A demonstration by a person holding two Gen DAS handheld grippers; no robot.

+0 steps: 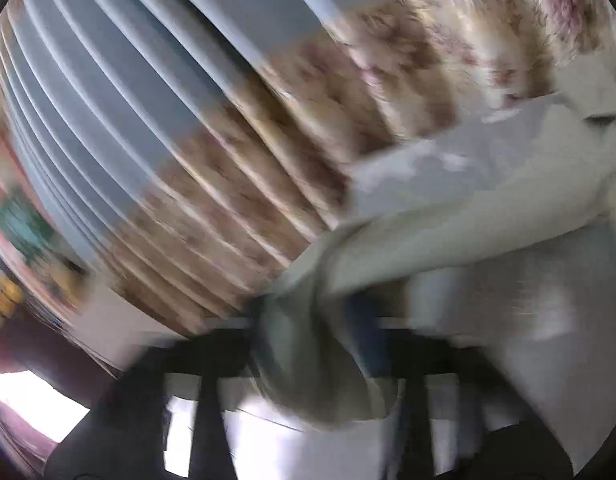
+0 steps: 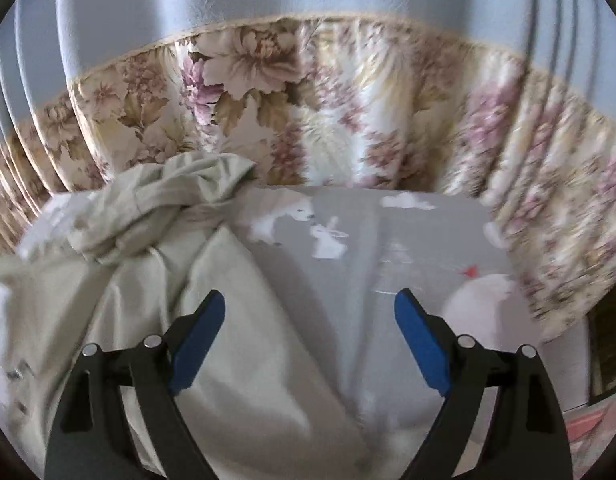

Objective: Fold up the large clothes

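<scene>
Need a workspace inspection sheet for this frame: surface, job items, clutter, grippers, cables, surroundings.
Surface: grey sheet with white rabbit and cloud prints, lying fairly flat.
Job's things: pale green garment, bunched and twisted at the far left, spreading toward the camera in the right wrist view.
Clutter: nothing seen.
Grippers: right gripper has its jaws wide apart above the cloth with nothing between them; left gripper is blurred, a bunch of the pale green garment runs into its jaws, which look closed on it.
Cables: nothing seen.
Surroundings: floral curtain with a plain blue-grey upper part behind the surface; the left wrist view is heavily motion-blurred.
</scene>
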